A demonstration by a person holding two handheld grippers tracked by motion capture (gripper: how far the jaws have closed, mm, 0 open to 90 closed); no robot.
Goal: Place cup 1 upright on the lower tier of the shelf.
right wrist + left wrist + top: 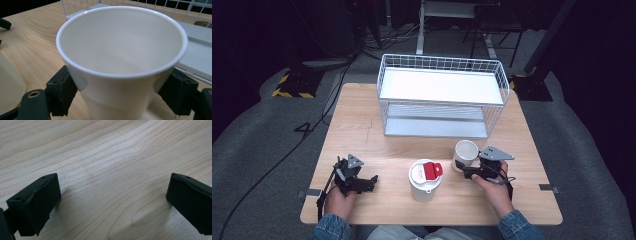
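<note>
White cup (120, 57) sits between the right gripper (467, 169)'s jaws, both pads pressed to its sides, so that tool looks closed on it. It stands on the wooden table (362, 125), right of centre, near the person, just in front of the wire shelf rack (442, 95). Over on the left, the left gripper (112, 202) rests low at the near left, jaws spread wide over bare wood, holding nothing. A lidded white tumbler (425, 180) with a red flap waits between the two tools. By my reading it's the grasp step; next probably calls for a level lift, perhaps toward the rack.
</note>
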